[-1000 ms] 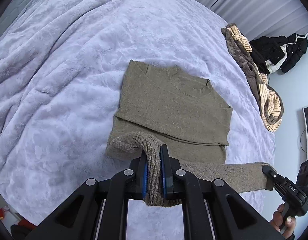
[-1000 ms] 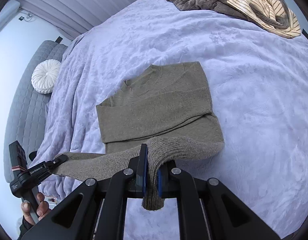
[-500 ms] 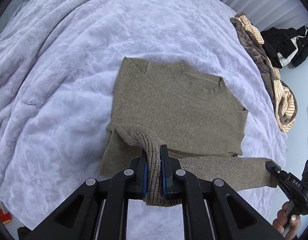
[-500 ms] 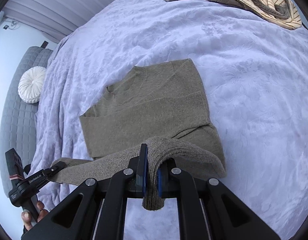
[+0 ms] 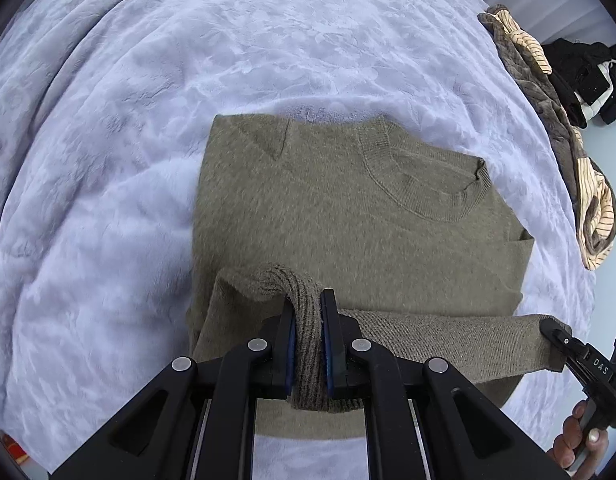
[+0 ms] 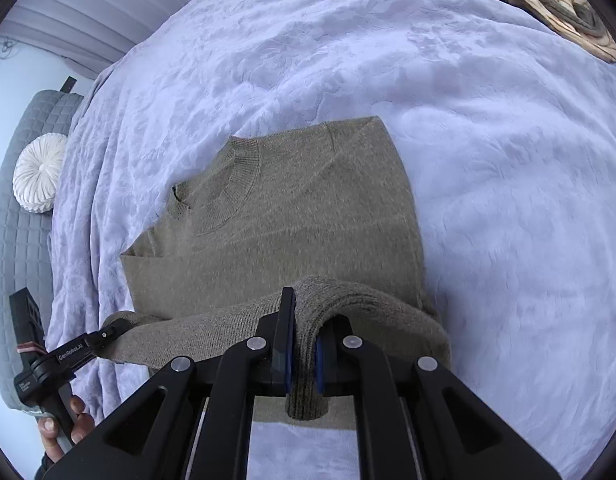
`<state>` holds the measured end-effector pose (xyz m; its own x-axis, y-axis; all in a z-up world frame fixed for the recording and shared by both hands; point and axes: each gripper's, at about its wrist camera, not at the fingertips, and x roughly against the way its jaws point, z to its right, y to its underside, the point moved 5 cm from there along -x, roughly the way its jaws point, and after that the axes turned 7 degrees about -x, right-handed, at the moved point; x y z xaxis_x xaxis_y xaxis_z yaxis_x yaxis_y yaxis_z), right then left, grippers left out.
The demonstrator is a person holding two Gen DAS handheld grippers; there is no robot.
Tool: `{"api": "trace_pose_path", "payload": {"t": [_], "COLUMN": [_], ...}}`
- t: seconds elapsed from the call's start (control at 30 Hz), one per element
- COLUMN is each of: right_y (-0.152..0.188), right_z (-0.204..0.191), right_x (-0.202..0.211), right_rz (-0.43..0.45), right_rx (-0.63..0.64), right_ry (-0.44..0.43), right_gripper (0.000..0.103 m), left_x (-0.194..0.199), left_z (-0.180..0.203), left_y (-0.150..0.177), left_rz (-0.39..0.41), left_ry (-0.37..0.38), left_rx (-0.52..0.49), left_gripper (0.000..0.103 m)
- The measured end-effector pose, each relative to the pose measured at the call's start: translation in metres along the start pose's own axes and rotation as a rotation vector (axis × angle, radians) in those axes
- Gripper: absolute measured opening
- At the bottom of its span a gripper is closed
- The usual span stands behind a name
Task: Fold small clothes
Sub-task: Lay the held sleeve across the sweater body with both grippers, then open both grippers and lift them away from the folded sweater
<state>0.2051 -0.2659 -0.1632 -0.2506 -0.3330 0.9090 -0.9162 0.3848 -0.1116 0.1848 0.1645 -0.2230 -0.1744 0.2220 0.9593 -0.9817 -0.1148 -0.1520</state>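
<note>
An olive-brown knit sweater (image 5: 347, 208) lies flat on the lavender blanket (image 5: 108, 160), collar at the far end and sleeves folded in. My left gripper (image 5: 308, 300) is shut on the left end of the ribbed hem, held up over the sweater's lower body. My right gripper (image 6: 308, 312) is shut on the other end of the hem. The hem stretches as a band between them, low over the garment. Each view catches the other gripper at its edge: the right gripper (image 5: 555, 332) and the left gripper (image 6: 112, 330), each with a hand below it.
A pile of brown and striped clothes (image 5: 547, 92) lies at the bed's far right edge, with black garments (image 5: 587, 76) beyond it. A white round cushion (image 6: 40, 172) rests on a grey quilted surface (image 6: 12, 240) at the left. Blanket surrounds the sweater.
Both grippers have sunk and moved toward the collar with the hem in them. The sweater fills more of each view, and the lifted band now hangs over its lower body.
</note>
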Motion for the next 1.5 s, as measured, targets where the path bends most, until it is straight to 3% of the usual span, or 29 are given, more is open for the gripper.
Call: {"api": "trace_pose_path", "payload": {"t": [0.3, 0.77, 0.9, 0.97, 1.03, 1.07, 1.1, 1.17, 1.33, 1.5], "right_y": [-0.024, -0.047, -0.051, -0.052, -0.054, -0.055, -0.056, -0.059, -0.064, -0.031], "right_z": [-0.003, 0.001, 0.002, 0.000, -0.003, -0.004, -0.005, -0.006, -0.010, -0.042], "right_x": [-0.035, -0.068, -0.086, -0.088, -0.086, -0.084, -0.081, -0.070, -0.042, -0.053], "right_rz": [-0.019, -0.052, -0.091, -0.094, -0.092, -0.083, -0.071, -0.023, 0.059, 0.050], "right_rx": [0.039, -0.008, -0.009, 0.012, 0.024, 0.029, 0.032, 0.044, 0.049, 0.374], "right_ry": [0.047, 0.058, 0.092, 0.099, 0.096, 0.088, 0.081, 0.074, -0.003, 0.145], "right_gripper": [0.008, 0.009, 0.014, 0.017, 0.020, 0.023, 0.034, 0.051, 0.058, 0.058], "left_x": [-0.031, -0.058, -0.069, -0.071, -0.069, -0.062, -0.056, -0.046, -0.027, -0.045], "left_z": [-0.004, -0.018, -0.021, -0.022, -0.021, -0.022, -0.024, -0.022, -0.011, 0.039], "left_y": [-0.017, -0.044, -0.050, -0.051, -0.055, -0.057, -0.059, -0.062, -0.047, -0.019], "left_rz": [-0.033, -0.058, -0.070, -0.093, -0.080, -0.039, -0.009, 0.020, 0.054, 0.013], "left_ry": [-0.025, -0.016, -0.013, 0.007, 0.074, 0.072, 0.028, 0.021, 0.111, 0.079], "left_rx": [-0.006, 0.047, 0.067, 0.089, 0.106, 0.108, 0.102, 0.072, 0.017, -0.249], "left_gripper": [0.012, 0.012, 0.013, 0.025, 0.085, 0.094, 0.100, 0.100, 0.100, 0.100]}}
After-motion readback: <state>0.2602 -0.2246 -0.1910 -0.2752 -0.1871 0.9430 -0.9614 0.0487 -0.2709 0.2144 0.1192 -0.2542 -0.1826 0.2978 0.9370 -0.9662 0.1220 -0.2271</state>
